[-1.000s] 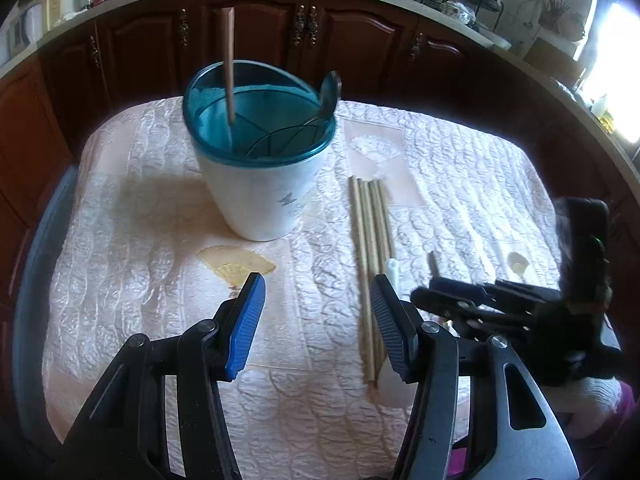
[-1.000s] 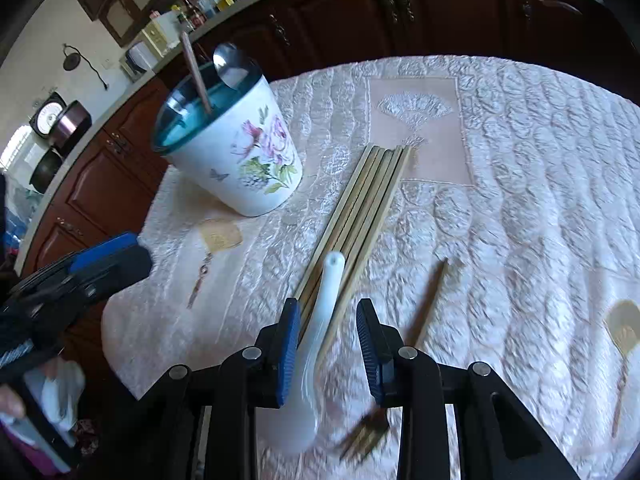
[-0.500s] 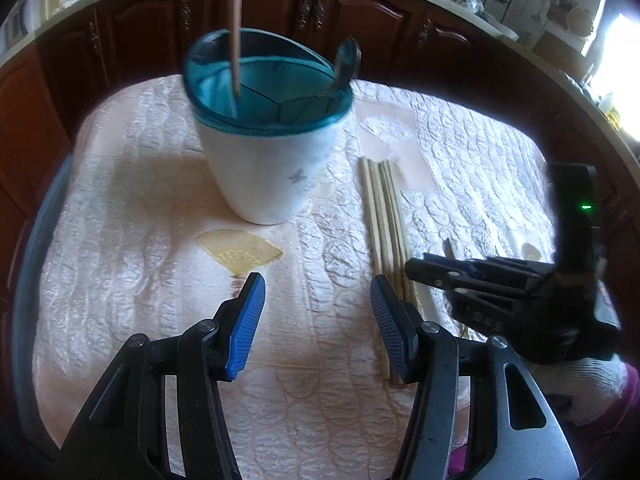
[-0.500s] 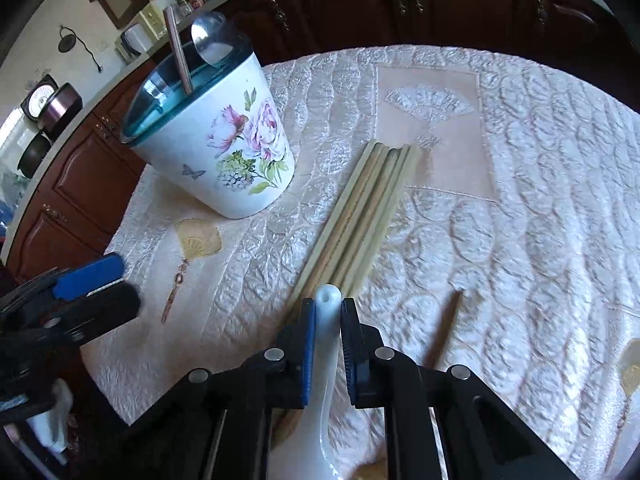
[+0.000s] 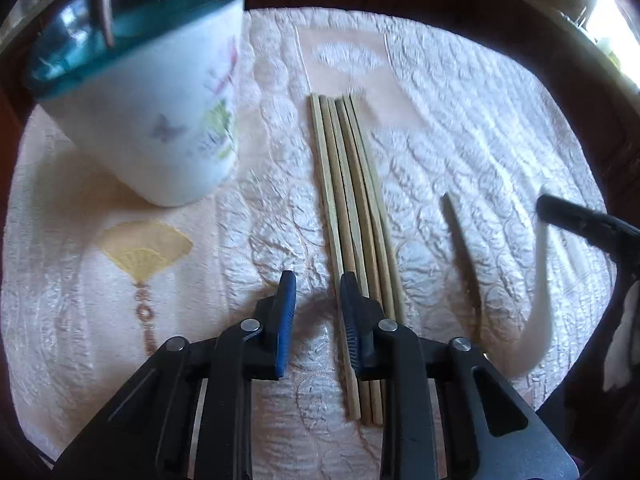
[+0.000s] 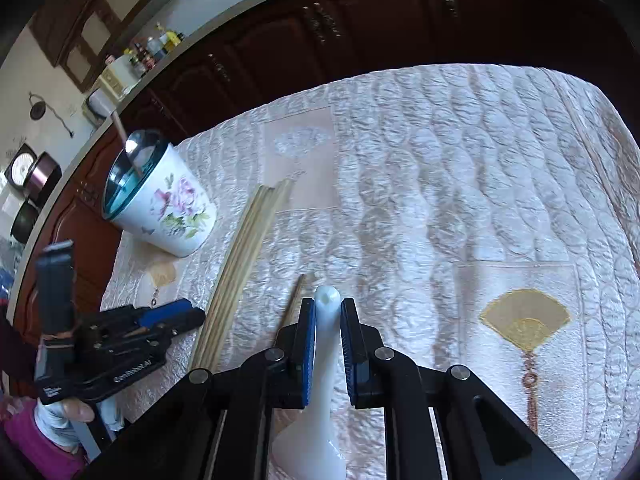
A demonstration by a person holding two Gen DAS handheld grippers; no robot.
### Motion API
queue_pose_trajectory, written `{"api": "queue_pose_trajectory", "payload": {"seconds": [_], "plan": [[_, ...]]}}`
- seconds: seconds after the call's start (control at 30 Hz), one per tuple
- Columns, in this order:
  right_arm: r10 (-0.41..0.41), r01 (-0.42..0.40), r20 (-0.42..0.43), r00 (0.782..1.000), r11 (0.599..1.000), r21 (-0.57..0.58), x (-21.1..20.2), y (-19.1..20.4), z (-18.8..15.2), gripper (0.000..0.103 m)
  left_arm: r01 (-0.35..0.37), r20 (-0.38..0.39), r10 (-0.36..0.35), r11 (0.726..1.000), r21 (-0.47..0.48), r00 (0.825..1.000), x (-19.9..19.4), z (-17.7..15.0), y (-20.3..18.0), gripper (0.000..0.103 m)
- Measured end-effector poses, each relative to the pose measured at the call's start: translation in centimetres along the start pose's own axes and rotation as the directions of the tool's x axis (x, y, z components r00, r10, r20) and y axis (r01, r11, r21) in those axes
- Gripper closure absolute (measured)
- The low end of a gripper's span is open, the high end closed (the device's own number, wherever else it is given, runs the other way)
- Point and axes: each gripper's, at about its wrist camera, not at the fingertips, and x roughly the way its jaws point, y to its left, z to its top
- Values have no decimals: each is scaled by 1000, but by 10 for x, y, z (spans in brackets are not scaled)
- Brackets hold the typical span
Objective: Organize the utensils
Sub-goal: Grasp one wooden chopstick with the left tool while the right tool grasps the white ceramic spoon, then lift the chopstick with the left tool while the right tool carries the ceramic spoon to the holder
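While the right gripper (image 6: 324, 336) clamps the handle of a white ceramic soup spoon (image 6: 320, 400), the left gripper (image 5: 318, 312) is closing, blue pads narrow, over the near end of the bundle of pale bamboo chopsticks (image 5: 352, 216).

Landmark: white floral cup with teal rim (image 6: 160, 200), standing upright on the quilted cream cloth covering the tabletop (image 6: 460, 160).

- Cup holds a brown stick (image 6: 120, 128) and a metal spoon (image 6: 138, 146), both leaning against the rim.
- Chopsticks lie flat just right of the cup in the left wrist view, side by side, pointing away from the camera.
- Left gripper: its right pad sits on or over the leftmost sticks; gap between the pads shows mostly cloth. Cannot tell whether any stick is actually pinched. Nothing lifted.
- Dark wooden-handled utensil (image 5: 464, 248) lies on the cloth right of the chopsticks, farther from the cup. Its head is not clear.
- White spoon: handle tip pokes out past the right gripper pads, bowl end toward the camera. Seen from the left wrist view as a blurred white curve (image 5: 540, 300), well right of the cup, beyond the dark utensil.
- Gold fan embroidery (image 5: 146, 252) on the cloth just in front of the cup.
- A hand (image 6: 76, 412) holds the left gripper body, low left in the right wrist view.
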Motion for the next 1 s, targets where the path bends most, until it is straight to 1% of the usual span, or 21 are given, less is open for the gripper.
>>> {"api": "queue_pose_trajectory", "payload": {"seconds": [0.07,0.13,0.17,0.2,0.23,0.27,0.33,0.4,0.43,0.47,0.5,0.57,0.7,0.87,0.93,1.0], "plan": [[1,-1,-2,1000,1000,10,1,-5,-1,91,14,-2,-15,1000,-16,1000,1,2,2,82],[5,-5,-11,1000,1000,18,5,-10,-2,91,94,-24,-95,995,-40,995,2,5,2,82],[5,-5,-16,1000,1000,20,8,-9,-3,91,118,-30,-119,992,-38,992,3,7,1,82],[6,-5,-21,1000,1000,23,12,-9,-4,91,92,-27,-93,995,-24,995,4,7,-1,82],[8,-7,-26,1000,1000,27,16,-8,-4,91,49,-26,-49,999,-5,998,6,7,-2,82],[9,-9,-29,1000,1000,30,20,-7,-4,91,50,-21,-50,999,-6,999,7,6,-1,82],[11,-10,-34,999,999,36,26,-4,-5,91,83,-28,-84,995,-48,996,8,6,6,82],[13,-12,-37,999,999,35,27,-5,-6,91,98,-26,-100,993,-63,995,5,5,11,91],[11,-10,-37,999,999,34,27,-5,-6,91,95,-21,-97,993,-62,995,2,4,11,94],[9,-8,-36,999,999,34,26,-5,-6,91,89,-14,-90,994,-61,996,1,5,12,95],[9,-8,-35,999,999,36,26,-6,-5,91,84,-3,-84,995,-59,996,-2,3,14,99],[10,-9,-33,999,999,37,25,-6,-5,91,75,2,-75,995,-60,997,-5,0,17,99],[19,-18,-41,999,1000,19,23,-5,-6,91,110,-26,-112,992,-67,993,-13,-21,32,99],[14,-12,-56,998,1000,26,29,-4,-7,91,105,-58,-108,993,-49,992,-30,-49,42,99],[17,-16,-63,998,1000,20,31,-2,-7,91,94,-77,-95,995,-11,992,-39,-64,44,99],[20,-19,-70,997,1000,11,33,0,-7,91,81,-92,-80,997,4,992,-44,-76,48,99]]}}
